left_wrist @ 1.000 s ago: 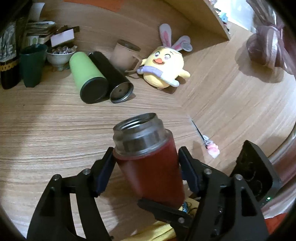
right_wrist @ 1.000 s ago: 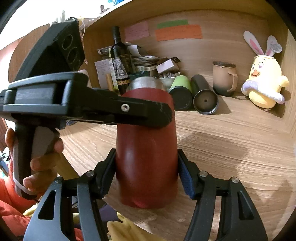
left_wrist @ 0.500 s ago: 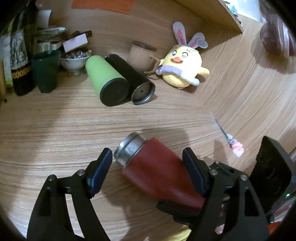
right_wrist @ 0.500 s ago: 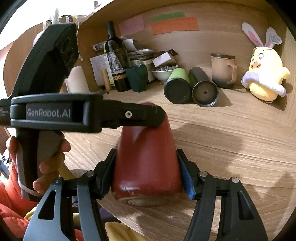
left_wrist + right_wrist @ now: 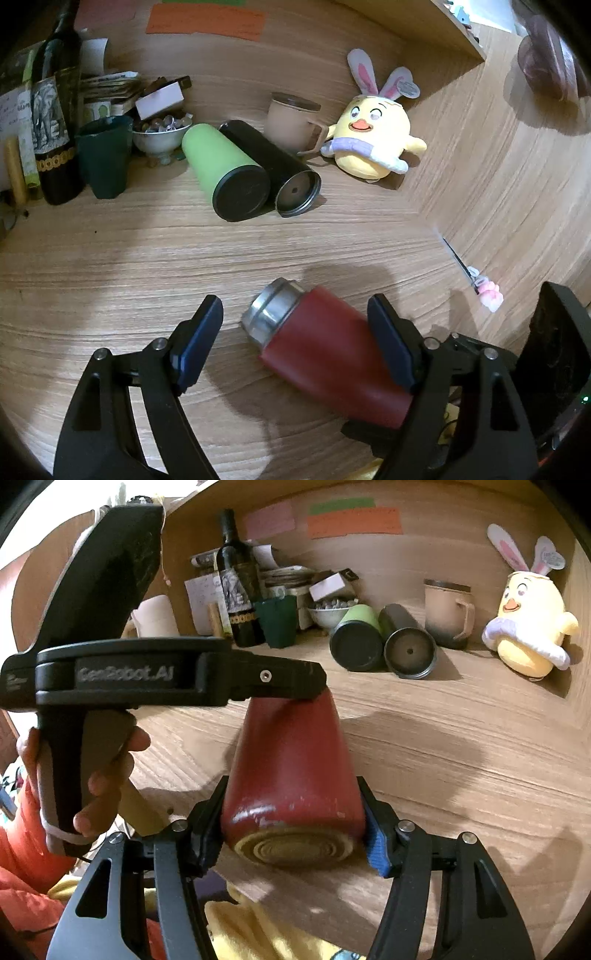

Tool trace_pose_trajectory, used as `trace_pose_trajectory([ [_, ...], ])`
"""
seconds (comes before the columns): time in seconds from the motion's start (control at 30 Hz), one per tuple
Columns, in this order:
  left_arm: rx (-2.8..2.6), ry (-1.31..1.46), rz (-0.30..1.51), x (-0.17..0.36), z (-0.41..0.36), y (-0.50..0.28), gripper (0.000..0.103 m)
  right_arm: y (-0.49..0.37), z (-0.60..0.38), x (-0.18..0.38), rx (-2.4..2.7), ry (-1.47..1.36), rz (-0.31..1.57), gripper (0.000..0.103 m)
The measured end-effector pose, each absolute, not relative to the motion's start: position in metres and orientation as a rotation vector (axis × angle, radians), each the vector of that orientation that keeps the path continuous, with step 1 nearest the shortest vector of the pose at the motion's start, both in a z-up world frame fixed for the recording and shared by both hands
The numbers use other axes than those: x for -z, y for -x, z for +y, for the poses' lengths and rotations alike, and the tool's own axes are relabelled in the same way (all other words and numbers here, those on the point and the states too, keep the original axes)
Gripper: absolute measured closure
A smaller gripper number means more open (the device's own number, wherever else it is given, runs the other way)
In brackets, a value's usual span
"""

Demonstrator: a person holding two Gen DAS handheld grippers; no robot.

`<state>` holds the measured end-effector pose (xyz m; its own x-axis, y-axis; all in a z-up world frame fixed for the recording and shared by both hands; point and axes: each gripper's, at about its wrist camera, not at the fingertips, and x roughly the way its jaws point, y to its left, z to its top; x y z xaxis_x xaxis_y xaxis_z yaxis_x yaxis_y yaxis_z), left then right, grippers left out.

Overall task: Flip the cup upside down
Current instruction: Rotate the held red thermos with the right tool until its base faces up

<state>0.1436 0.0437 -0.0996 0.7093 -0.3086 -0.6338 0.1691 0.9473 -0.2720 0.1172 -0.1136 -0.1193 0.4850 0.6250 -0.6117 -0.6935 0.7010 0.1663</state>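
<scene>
The red cup [image 5: 332,354] with a steel rim is tilted far over, its mouth pointing down and away toward the wooden table [image 5: 147,266]. My right gripper [image 5: 293,830] is shut on the cup [image 5: 291,771] near its base, whose underside faces the right wrist camera. My left gripper [image 5: 295,339] is open, its fingers on either side of the cup; whether the right pad touches the cup I cannot tell. In the right wrist view the left gripper's finger [image 5: 266,683] lies over the cup's far end and hides the rim.
A green tumbler [image 5: 225,177] and a black tumbler [image 5: 273,173] lie on their sides at the back. A beige mug [image 5: 291,125], yellow plush chick [image 5: 373,144], dark green cup [image 5: 105,158], bowl [image 5: 155,138] and wine bottle [image 5: 55,110] stand behind. A pink-tipped pen [image 5: 476,280] lies right.
The left gripper has opened and let go of the cup. The right gripper has turned the cup from upright to tilted far over, mouth downward and base toward the right camera.
</scene>
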Motion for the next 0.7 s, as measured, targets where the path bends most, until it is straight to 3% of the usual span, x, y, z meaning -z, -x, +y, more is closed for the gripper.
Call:
trace_pose_trajectory([
  [0.7,0.282,0.261,0.640,0.052,0.071,-0.132,0.021,-0.127,-0.114,0.076,-0.777,0.074,0.572,0.045],
])
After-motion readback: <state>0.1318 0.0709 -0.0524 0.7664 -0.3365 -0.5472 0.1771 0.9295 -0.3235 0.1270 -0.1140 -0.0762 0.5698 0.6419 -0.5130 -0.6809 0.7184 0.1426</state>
